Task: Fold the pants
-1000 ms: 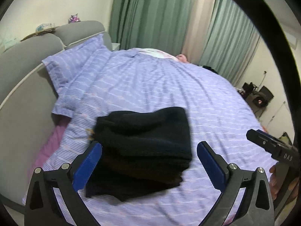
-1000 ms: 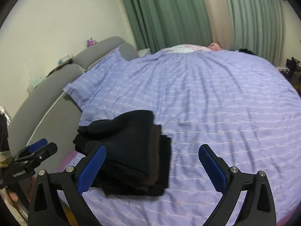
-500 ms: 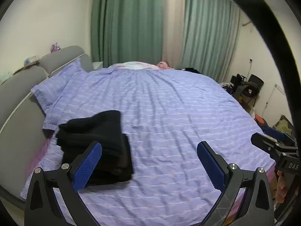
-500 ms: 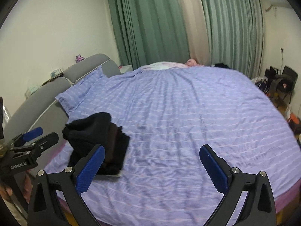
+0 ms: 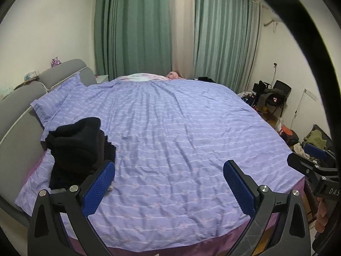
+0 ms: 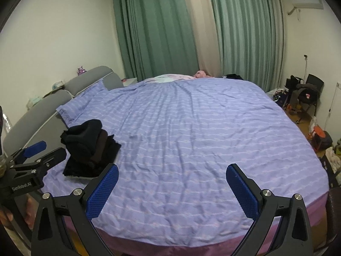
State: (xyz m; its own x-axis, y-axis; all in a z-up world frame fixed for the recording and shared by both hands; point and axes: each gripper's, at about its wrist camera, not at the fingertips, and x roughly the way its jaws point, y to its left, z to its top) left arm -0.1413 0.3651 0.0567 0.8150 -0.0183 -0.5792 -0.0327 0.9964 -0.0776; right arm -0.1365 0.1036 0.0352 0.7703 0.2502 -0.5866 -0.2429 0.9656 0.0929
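A stack of folded dark pants [image 5: 78, 147] lies on the purple striped bed cover [image 5: 181, 132] near its left edge, by the grey headboard; it also shows in the right wrist view [image 6: 90, 149]. My left gripper [image 5: 168, 181] is open and empty, held back from the bed's near edge, with the stack just beyond its left finger. My right gripper [image 6: 171, 183] is open and empty, to the right of the stack. The left gripper [image 6: 40, 151] also shows at the left of the right wrist view, and the right gripper [image 5: 307, 160] at the right of the left wrist view.
A grey padded headboard [image 5: 25, 98] runs along the bed's left side with a striped pillow [image 5: 53, 98]. Green curtains [image 5: 138, 32] hang behind. A chair with clothes [image 5: 275, 96] and floor clutter [image 6: 319, 136] stand to the right of the bed.
Both grippers have pulled back and up from the folded stack, which now looks smaller and sits further left. More of the bed and room is in view.
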